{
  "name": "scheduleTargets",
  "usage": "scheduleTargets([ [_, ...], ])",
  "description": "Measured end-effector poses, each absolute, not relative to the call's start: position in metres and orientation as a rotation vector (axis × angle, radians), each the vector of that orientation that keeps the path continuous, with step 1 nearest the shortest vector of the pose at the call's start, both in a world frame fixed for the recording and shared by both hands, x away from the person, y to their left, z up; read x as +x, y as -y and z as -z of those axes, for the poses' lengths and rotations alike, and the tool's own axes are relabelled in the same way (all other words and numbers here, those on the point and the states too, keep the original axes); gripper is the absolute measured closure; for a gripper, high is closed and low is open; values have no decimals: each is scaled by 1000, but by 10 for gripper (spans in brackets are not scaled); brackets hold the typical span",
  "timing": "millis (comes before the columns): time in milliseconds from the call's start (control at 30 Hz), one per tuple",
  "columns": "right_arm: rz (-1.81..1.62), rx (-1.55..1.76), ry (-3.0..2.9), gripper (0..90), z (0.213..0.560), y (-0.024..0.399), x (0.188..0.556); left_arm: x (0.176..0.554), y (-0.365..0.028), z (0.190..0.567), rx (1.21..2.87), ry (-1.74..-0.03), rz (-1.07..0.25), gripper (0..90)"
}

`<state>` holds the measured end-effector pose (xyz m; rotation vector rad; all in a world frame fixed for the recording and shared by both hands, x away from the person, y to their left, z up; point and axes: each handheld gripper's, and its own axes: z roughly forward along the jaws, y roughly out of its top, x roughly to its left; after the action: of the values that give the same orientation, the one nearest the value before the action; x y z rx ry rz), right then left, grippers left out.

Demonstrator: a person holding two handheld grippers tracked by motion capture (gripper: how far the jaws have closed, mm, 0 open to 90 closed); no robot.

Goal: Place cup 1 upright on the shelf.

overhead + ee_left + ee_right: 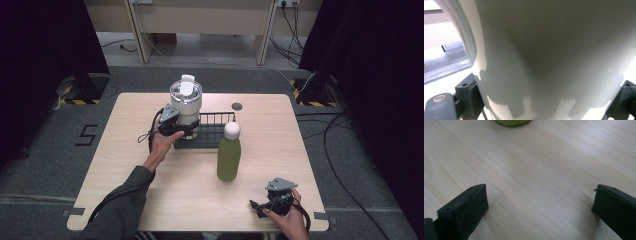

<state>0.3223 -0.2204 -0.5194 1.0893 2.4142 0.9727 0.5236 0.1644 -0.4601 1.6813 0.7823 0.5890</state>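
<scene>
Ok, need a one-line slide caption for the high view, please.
Left gripper clamps the white tumbler at the wire rack; right gripper rests open near the green bottle.

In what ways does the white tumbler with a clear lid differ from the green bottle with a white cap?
The white tumbler with a clear lid is wider than the slim green bottle with a white cap. The tumbler stands at the black wire rack, with the left gripper around it; the bottle stands free on the wooden table. Both are upright.
</scene>
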Motion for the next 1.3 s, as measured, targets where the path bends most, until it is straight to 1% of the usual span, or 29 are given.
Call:
scheduleTargets([
  [133,-973,1089,-2414,3,519,220,322,522,-163,463,1634,-783,-581,102],
  [167,-973,1089,-2414,3,519,220,322,522,-166,463,1665,-772,-591,102],
  [300,-974,1089,-2414,3,519,220,322,520,-166,466,1639,-772,-590,100],
  [333,-973,1089,-2414,3,519,220,322,520,-164,467,1599,-782,-583,100],
  [367,-973,1089,-2414,4,519,220,322,520,-165,468,1626,-769,-590,98],
  [500,-974,1089,-2414,3,519,220,322,519,-166,469,1606,-772,-578,93],
  [533,-973,1089,-2414,4,519,220,322,519,-164,471,1565,-788,-567,93],
  [633,-974,1089,-2414,3,519,220,322,518,-164,471,1566,-788,-571,92],
  [667,-973,1089,-2414,3,519,220,322,518,-167,470,1606,-767,-580,93],
  [800,-974,1089,-2414,3,519,220,322,519,-168,470,1613,-760,-568,93],
  [833,-974,1089,-2414,3,519,220,322,519,-166,470,1583,-772,-561,95],
  [1300,-974,1089,-2414,3,519,220,322,518,-168,469,1584,-766,-554,96],
])
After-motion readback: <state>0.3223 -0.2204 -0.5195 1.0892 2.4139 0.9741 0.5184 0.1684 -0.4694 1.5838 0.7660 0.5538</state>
